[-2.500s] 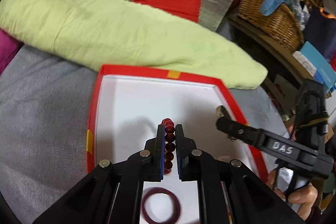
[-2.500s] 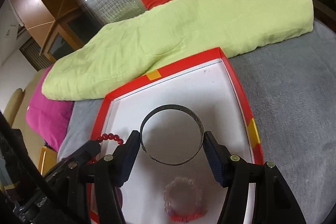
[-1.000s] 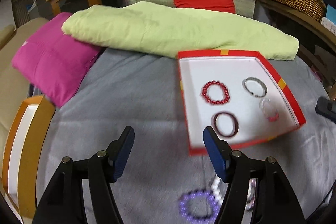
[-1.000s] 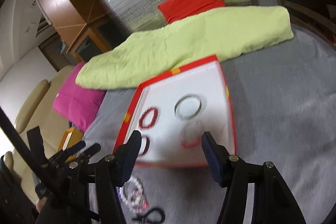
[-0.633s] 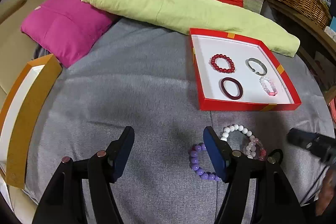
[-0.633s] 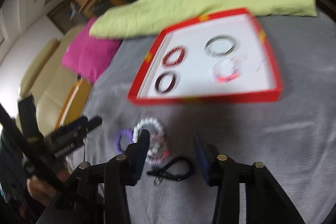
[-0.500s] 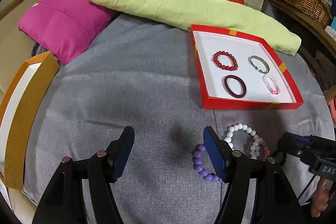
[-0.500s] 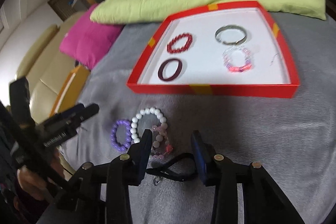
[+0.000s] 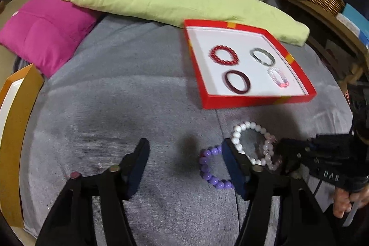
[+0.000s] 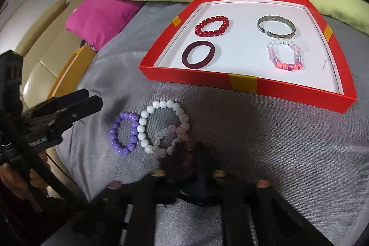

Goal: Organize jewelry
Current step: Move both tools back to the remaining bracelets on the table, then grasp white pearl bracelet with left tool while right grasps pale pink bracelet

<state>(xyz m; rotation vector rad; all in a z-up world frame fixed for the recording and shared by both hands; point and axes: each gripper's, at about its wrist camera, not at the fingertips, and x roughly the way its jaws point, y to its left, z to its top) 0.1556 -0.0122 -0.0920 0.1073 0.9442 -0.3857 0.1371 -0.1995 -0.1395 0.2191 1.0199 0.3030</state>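
Right wrist view, nearest first: the right tool (image 10: 184, 167) has just been closing and now looks pressed together at the near edge of the bracelet cluster, over a black looped piece that its own fingers mostly hide; whether it pinches that piece I cannot tell. Just beyond its tips lies the pale pink bracelet (image 10: 171, 134), overlapped by the white bead bracelet (image 10: 162, 127), with the purple bracelet (image 10: 124, 133) touching the white one on the far side from the right tool. The left tool (image 9: 184, 158) has been narrowing its still-spread jaws, empty, with the purple bracelet beside one fingertip, so it is the nearer for that one. Beyond the cluster sits the red tray (image 10: 244, 83), four bracelets already inside.
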